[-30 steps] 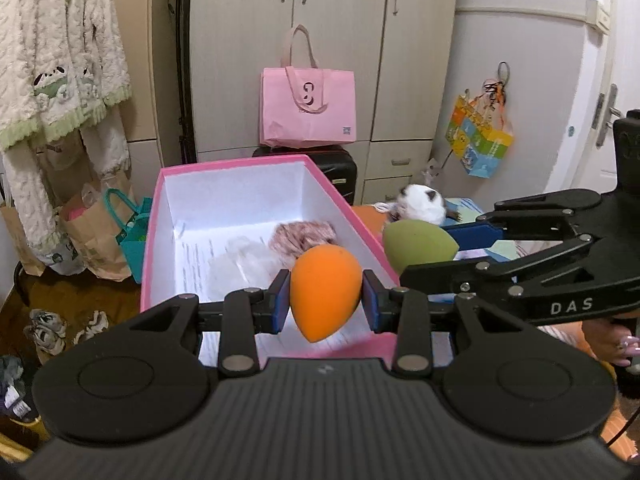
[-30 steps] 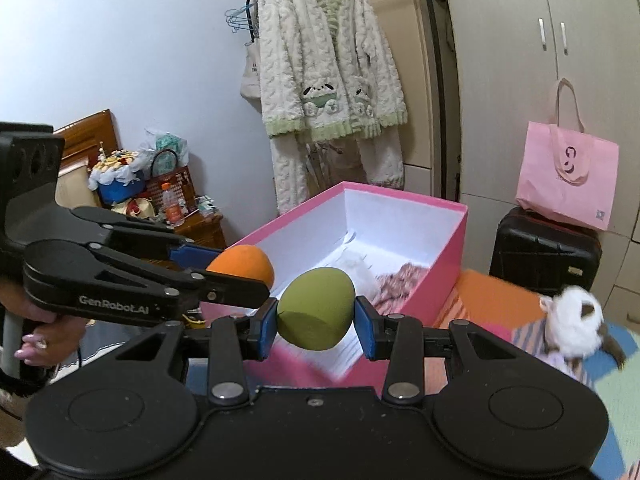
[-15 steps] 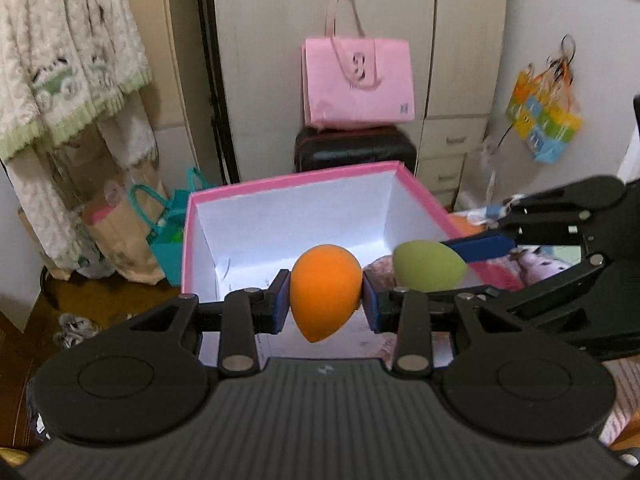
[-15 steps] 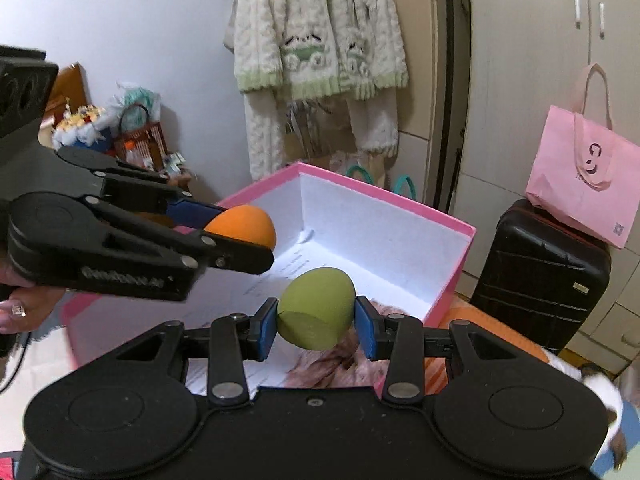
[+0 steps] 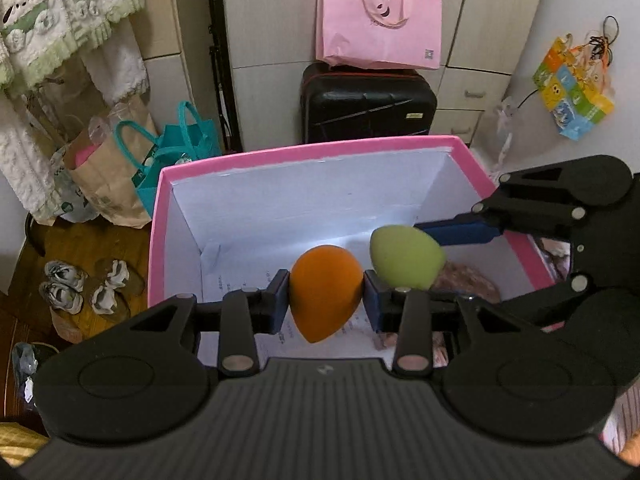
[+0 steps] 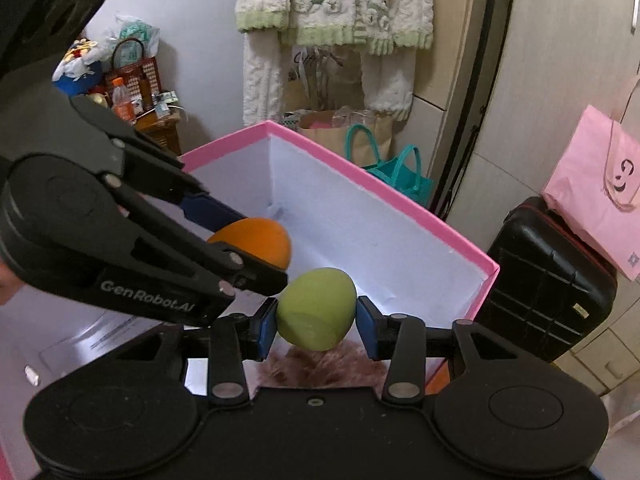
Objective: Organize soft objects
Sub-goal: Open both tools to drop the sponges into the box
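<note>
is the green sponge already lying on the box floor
No, the green sponge is clamped in the right tool, held above the pink box.

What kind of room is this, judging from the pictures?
Probably a home bedroom or dressing corner: a tall wardrobe, a fluffy pajama set hanging on the wall, and a black suitcase on the floor.

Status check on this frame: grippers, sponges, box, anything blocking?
Left gripper shut on orange sponge. Right gripper shut on green sponge. Both over the open pink box. Pinkish fluffy item lies under the green sponge; drop otherwise looks clear.
</note>
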The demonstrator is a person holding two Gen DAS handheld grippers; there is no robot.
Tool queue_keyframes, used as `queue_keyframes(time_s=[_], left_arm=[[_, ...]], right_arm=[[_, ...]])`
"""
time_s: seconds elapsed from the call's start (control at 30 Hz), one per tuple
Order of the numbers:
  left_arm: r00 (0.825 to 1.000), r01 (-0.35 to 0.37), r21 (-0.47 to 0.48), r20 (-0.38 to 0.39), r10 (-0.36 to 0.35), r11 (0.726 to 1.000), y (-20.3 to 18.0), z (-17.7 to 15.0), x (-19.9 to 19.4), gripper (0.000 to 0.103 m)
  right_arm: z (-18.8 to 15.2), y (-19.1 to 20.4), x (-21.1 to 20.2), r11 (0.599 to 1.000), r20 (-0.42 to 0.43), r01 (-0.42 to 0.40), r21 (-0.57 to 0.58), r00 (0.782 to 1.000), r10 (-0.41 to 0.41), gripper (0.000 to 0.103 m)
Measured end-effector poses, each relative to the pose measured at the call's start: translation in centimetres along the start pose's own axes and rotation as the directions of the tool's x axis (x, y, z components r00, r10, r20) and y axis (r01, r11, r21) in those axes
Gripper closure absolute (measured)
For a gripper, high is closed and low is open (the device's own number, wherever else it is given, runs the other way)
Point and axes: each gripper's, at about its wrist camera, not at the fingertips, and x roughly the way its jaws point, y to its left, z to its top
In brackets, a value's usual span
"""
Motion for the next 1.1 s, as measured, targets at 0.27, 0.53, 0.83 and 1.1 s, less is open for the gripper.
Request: queue_keyframes(time_s=[0.27, 0.53, 0.83, 1.1], left_arm=[[0.995, -0.013, 0.032, 0.104, 0.009, 0.999, 0.1, -0.6, -2.6, 0.04], [0.989, -0.026, 0.122, 0.146, 0.008, 0.992, -0.6, -3.2, -7.4, 0.038], [0.981, -0.061, 0.233, 0.192, 0.016, 0.97, -3.2, -6.5, -13.0, 0.033], [0.977, -0.071, 0.306, 0.212, 0.004, 0.949, -5.6, -8.6, -17.7, 0.023]], right_arm=[[-0.4, -0.5, -1.0, 0.999, 0.066, 0.01, 0.043, 0.998, -0.013, 0.044], [-2.6, 1.5, -5.6, 0.996, 0.136, 0.015, 0.087, 0.99, -0.026, 0.044], [-4.3, 5.0, -11.1, 0.999, 0.141, -0.004, 0.053, 0.99, -0.003, 0.043], [-5.7, 8.5, -15.9, 1.0, 0.158, -0.004, -0.012, 0.987, 0.006, 0.04]])
